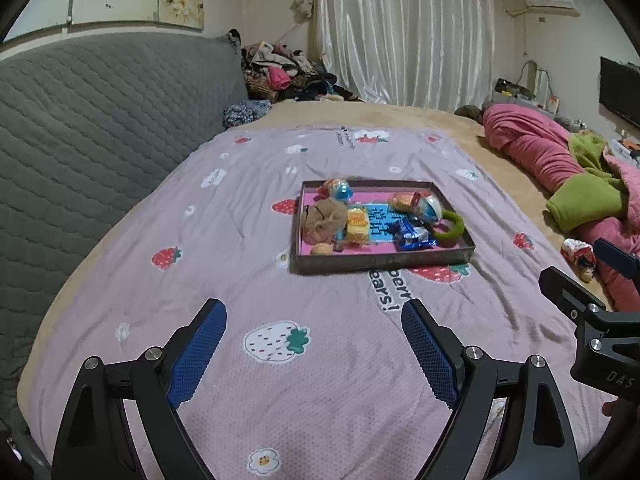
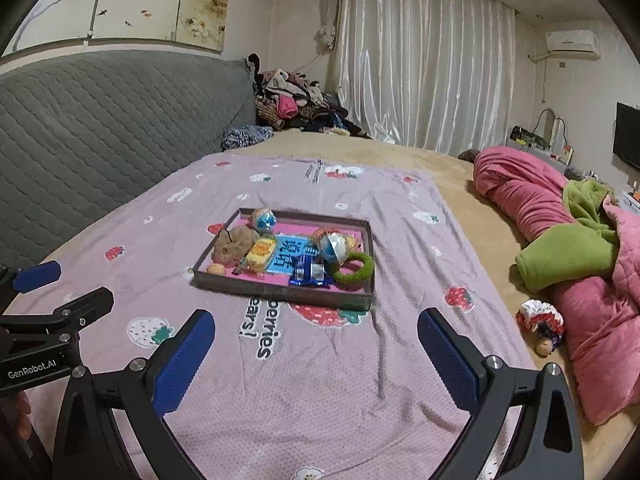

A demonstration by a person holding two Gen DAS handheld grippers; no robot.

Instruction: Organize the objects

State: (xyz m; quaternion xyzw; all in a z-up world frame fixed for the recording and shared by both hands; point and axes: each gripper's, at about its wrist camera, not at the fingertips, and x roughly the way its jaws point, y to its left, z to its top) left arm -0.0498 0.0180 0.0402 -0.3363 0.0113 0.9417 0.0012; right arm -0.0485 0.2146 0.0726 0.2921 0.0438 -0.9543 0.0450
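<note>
Tray (image 2: 280, 292) of small items sits mid-frame on the bed (image 2: 320, 380). Left gripper (image 1: 314, 344) and right gripper (image 2: 316, 354) stand wide, empty. Contents look light; the green ring (image 2: 354, 266) is soft, so grip its rim.

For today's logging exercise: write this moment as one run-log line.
left tool: open, empty | right tool: open, empty | tray: on pink sheet, snacks and green ring inside | contact: none

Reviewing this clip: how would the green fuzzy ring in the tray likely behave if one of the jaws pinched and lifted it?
The green fuzzy ring looks like soft, plush fabric, so it would probably squash and flex rather than stay stiff. It seems light for its size. Lying flat against the tray's corner wall, it is unlikely to roll, though it may snag on the neighbouring blue wrapper.
</note>
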